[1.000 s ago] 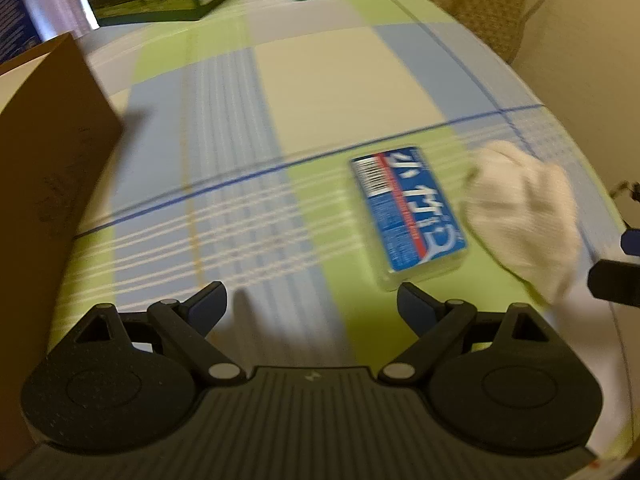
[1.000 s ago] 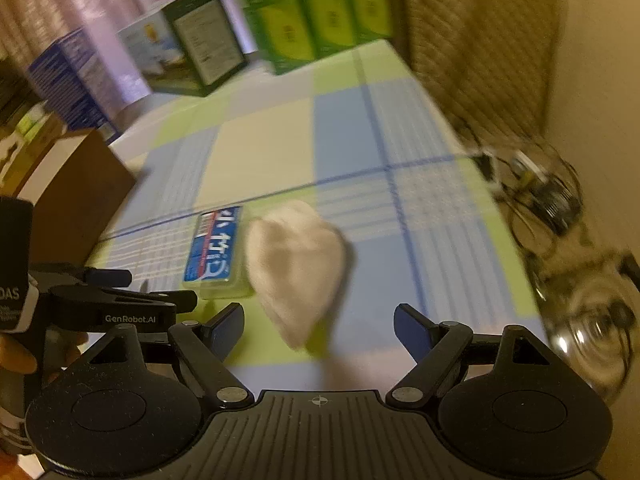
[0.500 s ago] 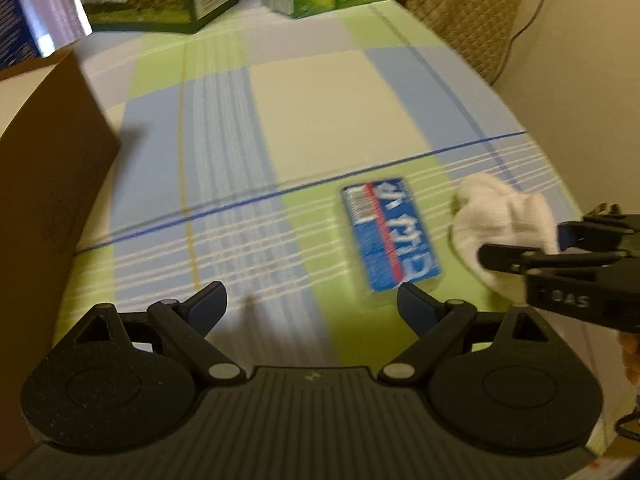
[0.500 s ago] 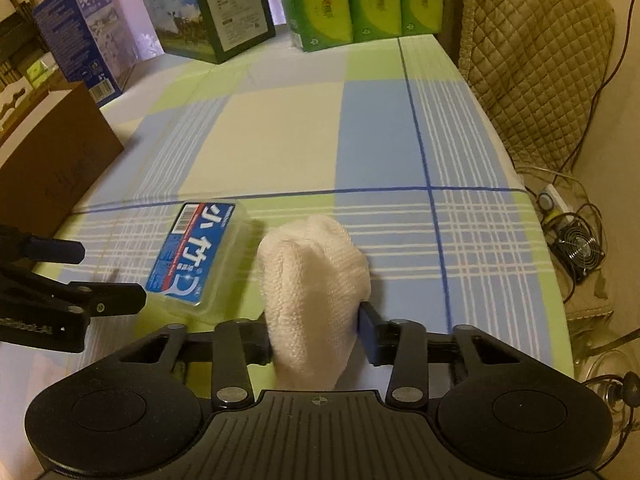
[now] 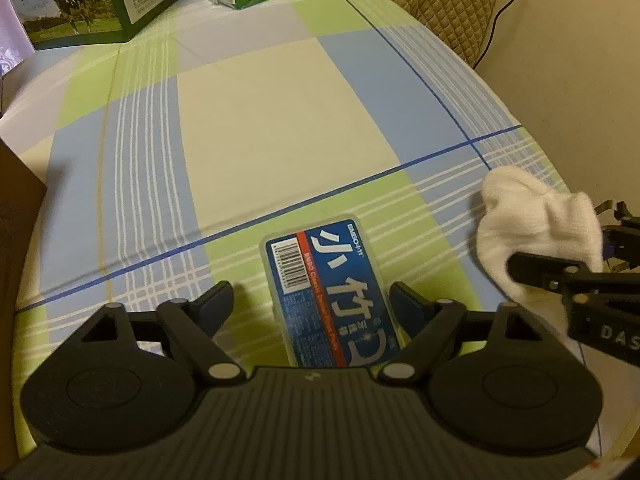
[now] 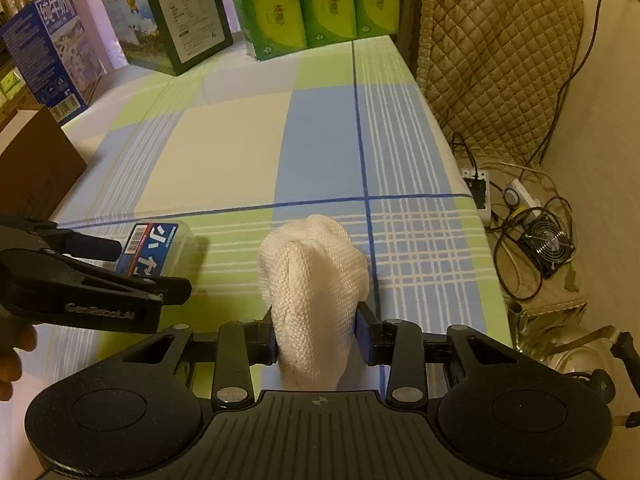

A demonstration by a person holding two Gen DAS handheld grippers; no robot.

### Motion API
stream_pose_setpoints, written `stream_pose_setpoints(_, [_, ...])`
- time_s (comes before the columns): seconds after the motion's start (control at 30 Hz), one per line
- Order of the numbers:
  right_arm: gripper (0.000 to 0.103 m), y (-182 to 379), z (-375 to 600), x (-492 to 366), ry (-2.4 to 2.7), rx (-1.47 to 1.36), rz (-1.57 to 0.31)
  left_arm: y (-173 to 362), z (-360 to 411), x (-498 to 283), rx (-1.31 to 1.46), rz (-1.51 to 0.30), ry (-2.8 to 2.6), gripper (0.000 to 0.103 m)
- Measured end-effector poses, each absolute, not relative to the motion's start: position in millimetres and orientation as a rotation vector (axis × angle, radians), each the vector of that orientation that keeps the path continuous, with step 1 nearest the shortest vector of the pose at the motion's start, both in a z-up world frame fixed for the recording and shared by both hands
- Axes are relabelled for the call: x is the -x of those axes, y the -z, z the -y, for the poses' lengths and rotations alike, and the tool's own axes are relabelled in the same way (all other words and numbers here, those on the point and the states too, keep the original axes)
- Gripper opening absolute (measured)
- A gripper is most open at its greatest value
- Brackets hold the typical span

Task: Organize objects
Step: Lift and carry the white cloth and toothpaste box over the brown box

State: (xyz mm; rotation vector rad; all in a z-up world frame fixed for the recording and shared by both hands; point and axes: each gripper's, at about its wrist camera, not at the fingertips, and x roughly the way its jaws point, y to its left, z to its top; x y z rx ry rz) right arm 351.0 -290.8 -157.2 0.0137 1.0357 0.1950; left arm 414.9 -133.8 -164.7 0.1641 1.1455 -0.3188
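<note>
The right gripper (image 6: 316, 336) is clenched on a white knitted cloth (image 6: 314, 284), its two fingers pressing into the bundle from either side near its lower end. The cloth's rounded top stands up above the fingers, over the near right part of the checked tablecloth (image 6: 240, 148) that covers the tabletop. In the left wrist view the same cloth (image 5: 536, 224) shows at the right edge, with the right gripper's black frame in front of it.

The left gripper (image 5: 310, 306) is released, its fingers spread wide on either side of a clear plastic box with a blue label (image 5: 332, 292). The box lies flat on the tablecloth, its long side running away from the camera, its near end between the fingertips and closer to the right finger; whether they touch cannot be told. From the right wrist view the box (image 6: 156, 246) sits just left of the cloth, partly behind the left gripper.

At the far end stand green tissue packs (image 6: 316, 4), a carton with a cow picture (image 5: 92, 0) and a blue carton (image 6: 48, 52). A brown cardboard box (image 6: 36, 164) stands at the left edge.
</note>
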Motion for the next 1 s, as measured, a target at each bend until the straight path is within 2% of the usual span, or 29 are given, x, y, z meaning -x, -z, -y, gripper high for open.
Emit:
stream_pose_setpoints(0.17, [0.033,152.7,291.6,-352.6,-0.193,-0.021,-1.027,166.6,138.2,-418.6,-0.174,-1.144,0.320,0.068])
stream_pose_setpoints(0.23, [0.033,151.1,291.2,-353.5,-0.195,-0.020,-1.024,165.9,138.2,-418.9,-0.178,-1.138,0.320,0.060])
stream_pose_setpoints(0.6, [0.033,143.3,282.6,-350.6,-0.216,-0.003,-1.007,159.8,123.8,-412.0,-0.159,-1.141,0.302,0.057])
stream_pose_setpoints(1.0, [0.033,123.3,268.9,-333.2,-0.255,0.017,-0.968,125.2,100.2,-382.8,-0.105,-1.083,0.292,0.053])
